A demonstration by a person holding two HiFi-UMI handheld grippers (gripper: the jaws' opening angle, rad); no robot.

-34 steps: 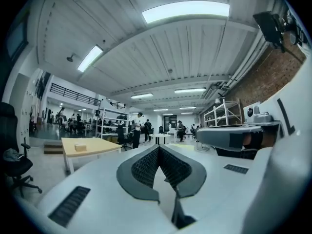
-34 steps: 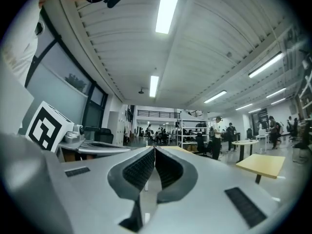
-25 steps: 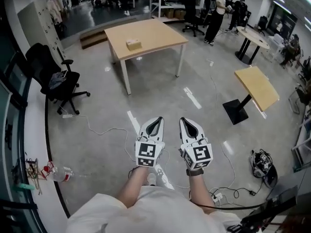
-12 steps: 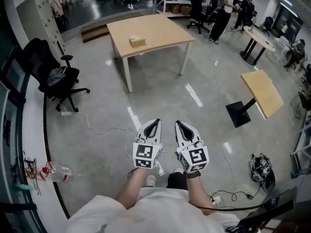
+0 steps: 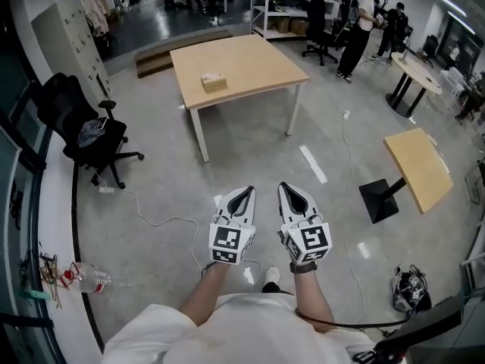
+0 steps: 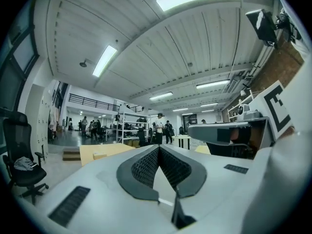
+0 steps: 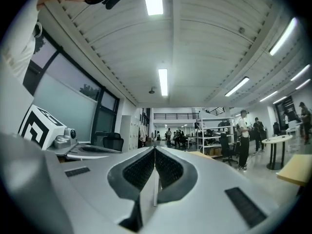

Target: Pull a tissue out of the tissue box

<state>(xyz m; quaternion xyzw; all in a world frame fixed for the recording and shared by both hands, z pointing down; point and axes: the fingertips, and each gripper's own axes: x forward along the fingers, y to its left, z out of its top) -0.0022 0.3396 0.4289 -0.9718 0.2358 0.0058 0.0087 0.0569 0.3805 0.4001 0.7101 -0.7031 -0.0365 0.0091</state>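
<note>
Across the open floor the tissue box sits on the bench, well away from your left gripper and right gripper, fingers pressed together on nothing, so basically nothing's done yet.

a small light brown tissue box, shaped like a brick, sits flat on a big light wooden table with white legs. it rests near the middle of the top, a bit toward the left side. it is too far off to tell if a tissue sticks out.

White left gripper and right gripper bear black-and-white marker cubes; the shirt is white
</note>
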